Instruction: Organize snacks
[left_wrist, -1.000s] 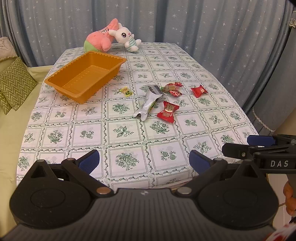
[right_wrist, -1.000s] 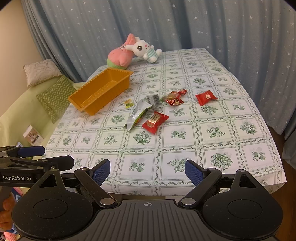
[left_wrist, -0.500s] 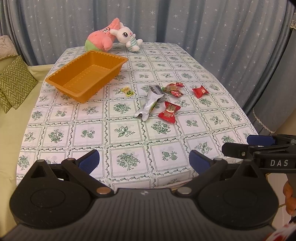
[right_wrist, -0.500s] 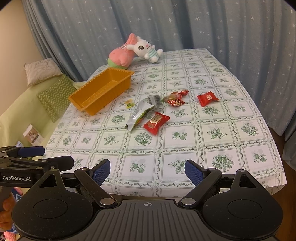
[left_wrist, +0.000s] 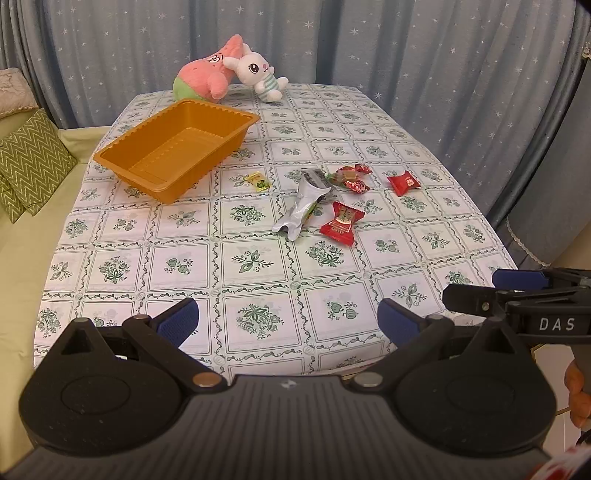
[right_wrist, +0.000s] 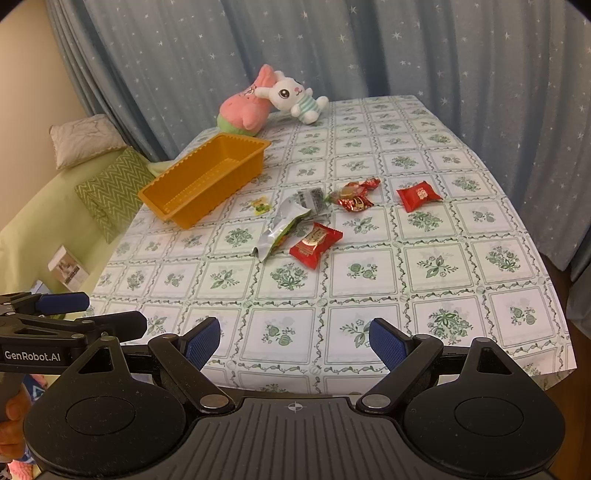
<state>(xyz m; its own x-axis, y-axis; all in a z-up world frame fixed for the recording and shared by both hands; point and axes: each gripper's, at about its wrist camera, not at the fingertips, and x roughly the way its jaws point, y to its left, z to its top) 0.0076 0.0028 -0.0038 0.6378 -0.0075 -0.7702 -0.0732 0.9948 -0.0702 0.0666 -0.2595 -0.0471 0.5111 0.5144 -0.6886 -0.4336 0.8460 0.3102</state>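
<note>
An empty orange tray (left_wrist: 177, 151) (right_wrist: 207, 177) sits at the table's far left. Loose snacks lie mid-table: a silver pouch (left_wrist: 301, 206) (right_wrist: 282, 225), a red packet (left_wrist: 341, 223) (right_wrist: 314, 242), another red packet (left_wrist: 403, 182) (right_wrist: 417, 194), a cluster of red-wrapped candies (left_wrist: 349, 179) (right_wrist: 354, 194) and a small yellow-green candy (left_wrist: 257, 181) (right_wrist: 261, 206). My left gripper (left_wrist: 288, 319) hovers open over the near table edge, holding nothing. My right gripper (right_wrist: 293, 338) is open too, over the near edge further right, well short of the snacks.
Two plush toys, a pink one (left_wrist: 207, 75) and a white rabbit (left_wrist: 258, 74), lie at the table's far end against star-patterned curtains. A green sofa with zigzag cushions (left_wrist: 29, 162) stands left of the table. The tablecloth edge (right_wrist: 554, 373) drops off at the near right.
Both grippers have drawn back slightly, so the table and snacks sit a little farther off in both views. Both stay open; nothing on the table has moved.
</note>
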